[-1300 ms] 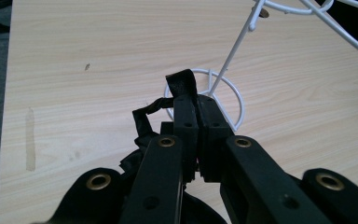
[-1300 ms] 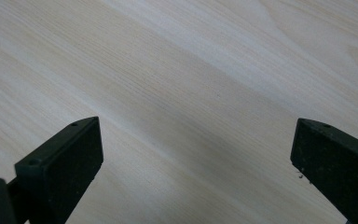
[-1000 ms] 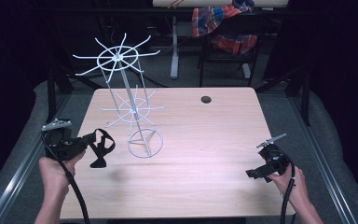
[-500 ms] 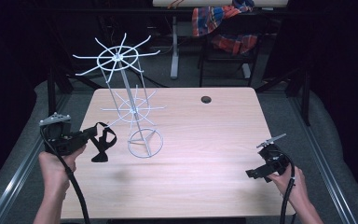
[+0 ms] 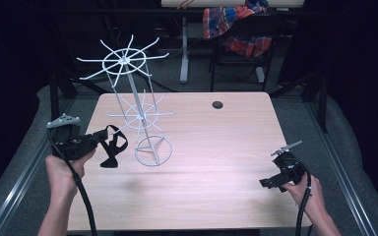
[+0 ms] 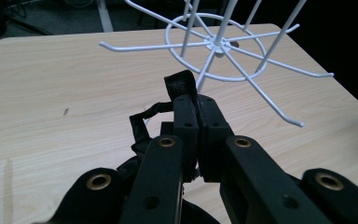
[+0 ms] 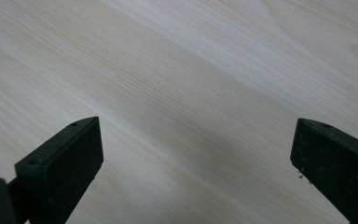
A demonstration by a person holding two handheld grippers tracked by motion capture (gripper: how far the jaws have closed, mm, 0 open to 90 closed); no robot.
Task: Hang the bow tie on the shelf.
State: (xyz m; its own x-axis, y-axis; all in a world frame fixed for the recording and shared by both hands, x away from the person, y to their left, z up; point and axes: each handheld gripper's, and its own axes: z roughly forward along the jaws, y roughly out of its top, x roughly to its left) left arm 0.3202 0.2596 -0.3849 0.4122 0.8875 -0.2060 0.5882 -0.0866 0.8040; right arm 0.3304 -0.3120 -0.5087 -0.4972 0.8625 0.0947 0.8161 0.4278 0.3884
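On the table point(image 5: 216, 147) we see a white wire hook stand point(image 5: 139, 115) at far left, spokes free for hanging. Our left tongs point(image 6: 196, 116), raised beside it, are clenched on a black strap point(image 5: 112, 149). The right tongs point(image 5: 271, 181) rest released, low at near right.

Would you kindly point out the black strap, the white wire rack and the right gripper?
black strap point(image 5: 112, 150), high view, its hanging loop.
white wire rack point(image 5: 153, 150), high view, its base ring.
right gripper point(image 5: 265, 183), high view, between its fingertips.
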